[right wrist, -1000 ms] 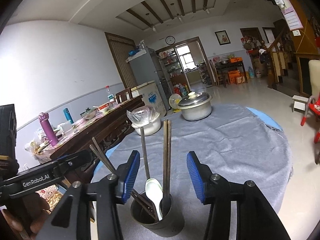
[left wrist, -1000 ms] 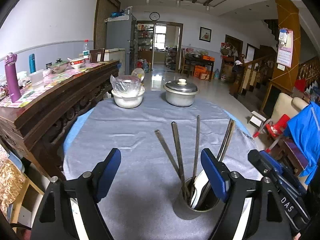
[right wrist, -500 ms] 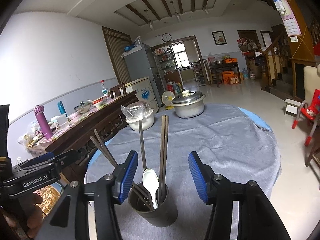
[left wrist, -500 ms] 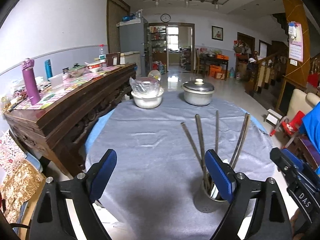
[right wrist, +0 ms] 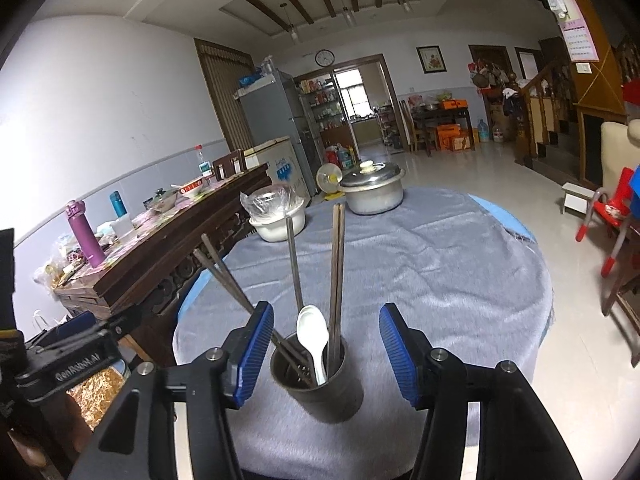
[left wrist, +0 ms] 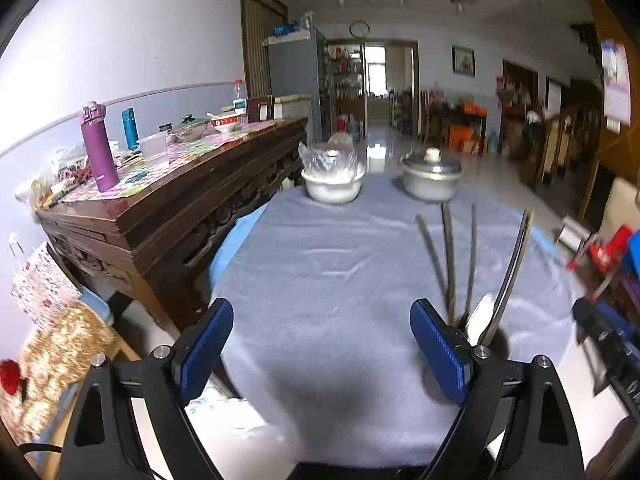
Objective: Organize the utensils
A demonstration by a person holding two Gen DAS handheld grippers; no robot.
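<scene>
Both tools stand apart, empty; the left tool [left wrist: 322, 354] hides most of the utensil cup [left wrist: 498, 340].

Left wrist view: low over the bench [left wrist: 340, 280], facing the far doorway.
Right wrist view: nearer the utensil cup [right wrist: 320, 384], same direction.
Shared: cup, bench, pot [right wrist: 374, 194].

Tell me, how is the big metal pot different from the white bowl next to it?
The metal pot is shiny silver with a knobbed lid; the white bowl is covered only by a crinkly clear plastic bag. The pot sits farther from the wooden sideboard than the bowl. Both stand upright at the far edge of the grey tablecloth.
</scene>
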